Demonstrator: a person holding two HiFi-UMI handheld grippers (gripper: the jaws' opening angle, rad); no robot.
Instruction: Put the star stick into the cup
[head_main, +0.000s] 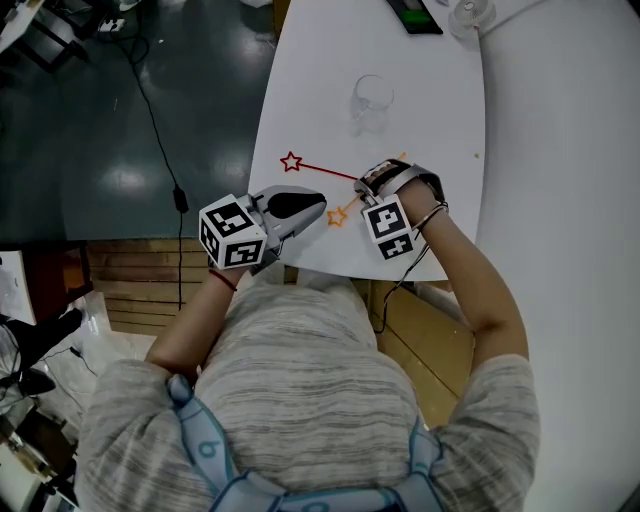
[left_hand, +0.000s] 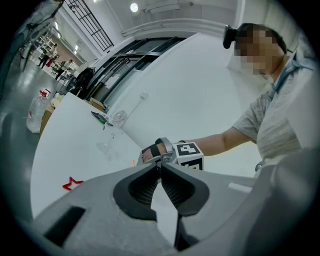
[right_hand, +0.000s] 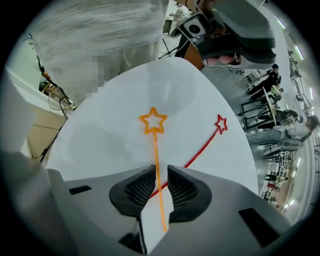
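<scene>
On the white table an orange star stick lies crossed by a red star stick. A clear glass cup stands beyond them, faint in the left gripper view as the cup. My right gripper is low over the orange stick. Its shaft runs between the narrowly parted jaws of the right gripper, against one pad with a gap on the other side. The red stick passes underneath. My left gripper hovers near the table's front edge, its tips touching, holding nothing.
A stemmed glass and a dark flat object sit at the table's far end. A plastic bottle stands off to the left. The table's curved edge drops to dark floor with a cable on my left.
</scene>
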